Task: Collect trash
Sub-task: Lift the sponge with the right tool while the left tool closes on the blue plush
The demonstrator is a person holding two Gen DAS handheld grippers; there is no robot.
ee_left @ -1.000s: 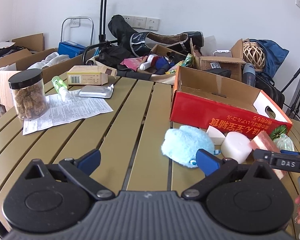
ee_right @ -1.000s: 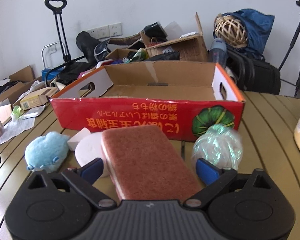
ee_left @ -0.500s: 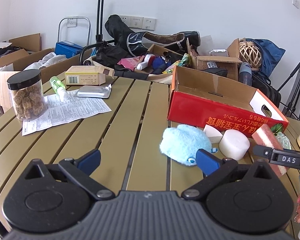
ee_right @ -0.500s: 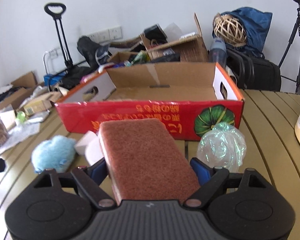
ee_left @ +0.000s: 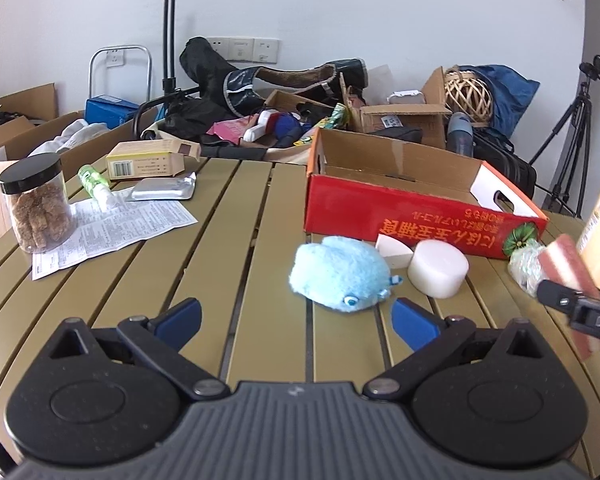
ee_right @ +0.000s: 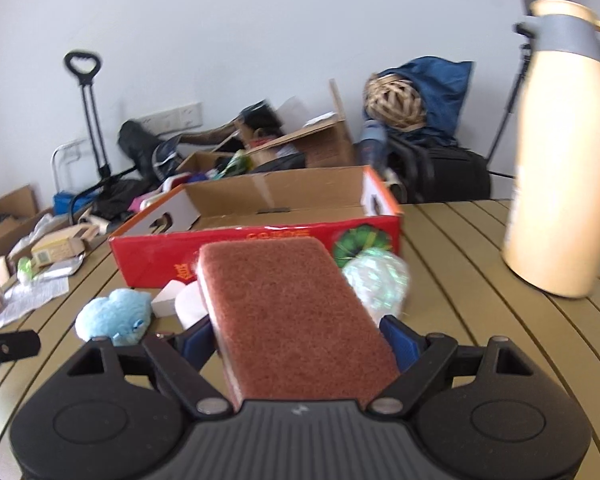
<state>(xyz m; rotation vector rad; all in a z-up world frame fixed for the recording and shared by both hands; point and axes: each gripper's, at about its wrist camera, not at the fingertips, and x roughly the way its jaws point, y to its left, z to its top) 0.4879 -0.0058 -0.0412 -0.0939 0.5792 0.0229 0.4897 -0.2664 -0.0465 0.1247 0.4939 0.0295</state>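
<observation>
My right gripper (ee_right: 296,336) is shut on a red-brown scouring sponge (ee_right: 292,312), both blue pads pressed on its long sides, and holds it just above the slatted table (ee_right: 460,300). The left wrist view shows that sponge (ee_left: 568,256) at the far right. Behind it stands an open red cardboard box (ee_right: 260,248), with a crumpled clear plastic ball (ee_right: 376,280) in front of it. My left gripper (ee_left: 296,316) is open with nothing between its fingers. Just ahead of it lie a blue plush toy (ee_left: 340,274), a white foam cylinder (ee_left: 438,266) and a white wedge (ee_left: 392,246).
A cream jug (ee_right: 556,168) stands on the table to the right. At the left are a black-lidded jar (ee_left: 36,204), a printed leaflet (ee_left: 112,224), a foil pack (ee_left: 164,190), a green tube (ee_left: 94,182) and a yellow carton (ee_left: 148,160). Boxes and bags crowd the floor behind.
My right gripper closed on the sponge, lifted it and swung right, bringing the cream jug into view. The left gripper has hardly moved and stays open.
</observation>
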